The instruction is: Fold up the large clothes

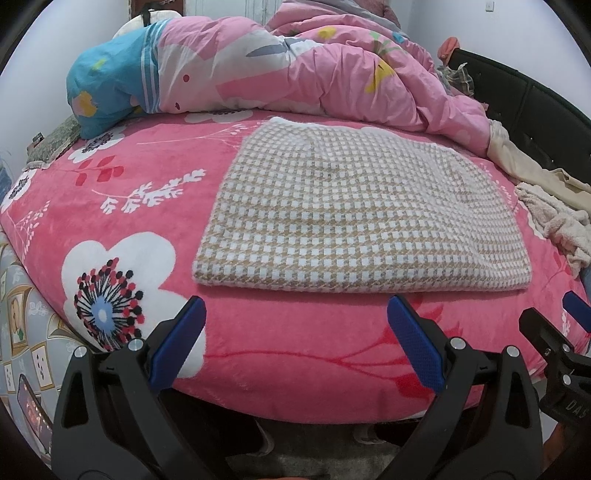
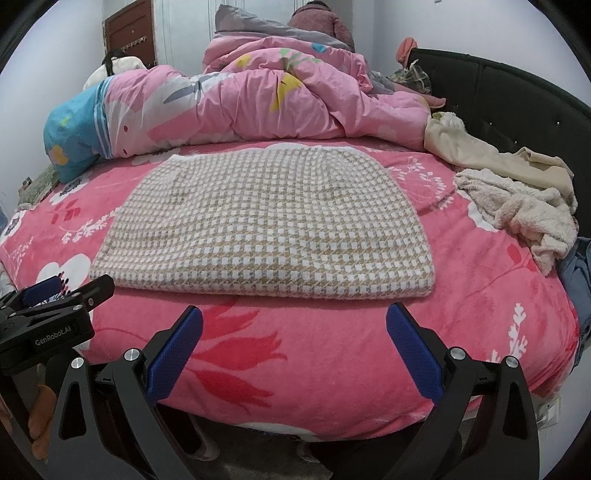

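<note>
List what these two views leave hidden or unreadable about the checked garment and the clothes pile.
- Checked garment: sleeves, collar and layers underneath are hidden by its own fold in both wrist views.
- Cream clothes pile: crumpled; the left wrist view cuts it off at the right edge, and the separate pieces cannot be told apart.
- Blue item: clipped by the fisheye edge in the right wrist view.

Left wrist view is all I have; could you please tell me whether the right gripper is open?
Observer: Yes, the right gripper is open and empty, just short of the folded checked garment.
Operator: Thank you. What lies beyond the cream towel pile?
Observer: A blue denim item lies next to it at the edge of the bed.
Operator: And at the far left?
Observer: A brown door with a row of hooks.
</note>
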`<move>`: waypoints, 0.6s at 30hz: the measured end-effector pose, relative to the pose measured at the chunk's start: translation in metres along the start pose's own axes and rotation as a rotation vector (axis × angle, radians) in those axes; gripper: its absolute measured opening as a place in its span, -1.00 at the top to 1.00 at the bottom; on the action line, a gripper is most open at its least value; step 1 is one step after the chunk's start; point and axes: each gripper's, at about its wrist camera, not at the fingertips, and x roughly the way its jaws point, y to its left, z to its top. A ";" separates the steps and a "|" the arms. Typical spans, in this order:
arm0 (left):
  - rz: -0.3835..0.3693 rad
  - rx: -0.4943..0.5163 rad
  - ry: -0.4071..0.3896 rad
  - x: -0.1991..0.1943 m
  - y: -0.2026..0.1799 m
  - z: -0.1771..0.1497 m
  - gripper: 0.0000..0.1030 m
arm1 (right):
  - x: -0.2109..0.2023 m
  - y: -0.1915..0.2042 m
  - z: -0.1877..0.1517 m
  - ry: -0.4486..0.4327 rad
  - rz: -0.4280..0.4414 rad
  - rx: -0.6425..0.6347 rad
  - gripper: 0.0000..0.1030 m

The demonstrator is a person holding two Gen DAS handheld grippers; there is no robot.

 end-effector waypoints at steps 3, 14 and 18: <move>0.000 0.000 0.001 0.001 -0.001 0.000 -0.85 | 0.000 0.000 0.000 -0.001 0.001 0.001 -0.88; -0.001 0.000 0.001 0.000 -0.001 0.001 -0.85 | 0.002 0.000 -0.001 0.001 0.002 0.000 -0.88; -0.001 0.001 0.001 0.000 -0.001 0.001 -0.85 | 0.002 0.000 -0.001 0.001 0.002 0.000 -0.88</move>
